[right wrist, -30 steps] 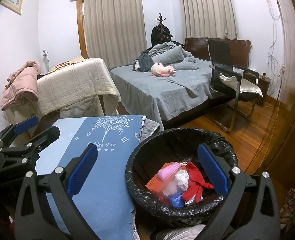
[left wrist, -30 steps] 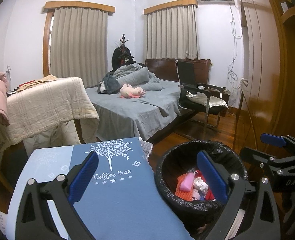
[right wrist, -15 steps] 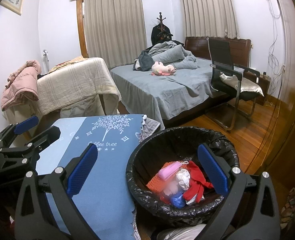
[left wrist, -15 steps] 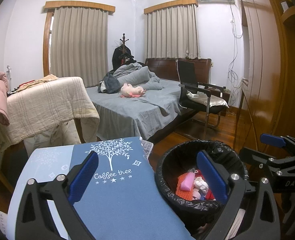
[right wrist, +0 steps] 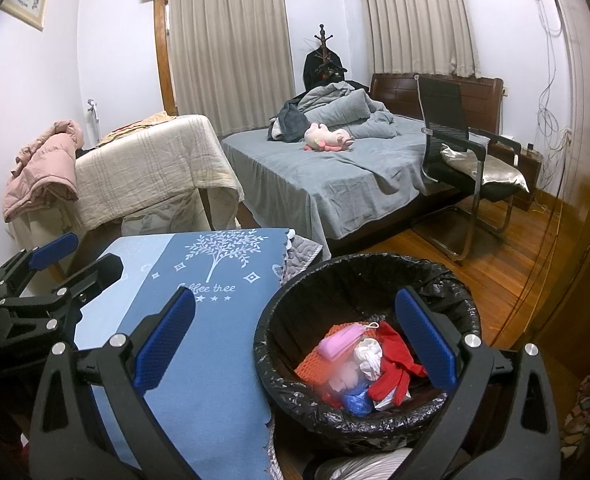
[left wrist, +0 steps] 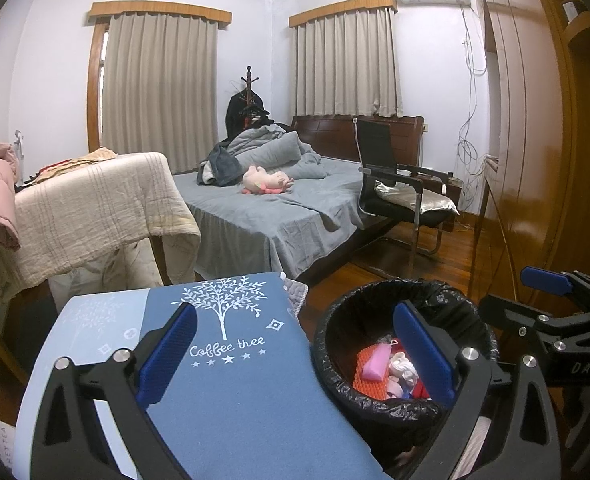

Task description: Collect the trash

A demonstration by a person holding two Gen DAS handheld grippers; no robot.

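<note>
Both the left hand-held gripper [left wrist: 295,354] and the right hand-held gripper [right wrist: 295,338] are hanging released and empty, blue pads spread wide, over the blue tree-printed cloth-covered surface [right wrist: 215,344] and the round bin lined with a crinkled black plastic bag [right wrist: 369,408] standing just beside it. In the bin the collected trash is lying loose: a pink wrapper [right wrist: 341,342], white crumpled tissue [right wrist: 369,356], a red fabric scrap [right wrist: 395,364]. It is probably light, soft and compressible, while the liner looks thin, slippery and tearable, so its gathered rim is likely the best hold. Farther off, the grey-covered bed [right wrist: 335,176] is showing no obvious trash.
</note>
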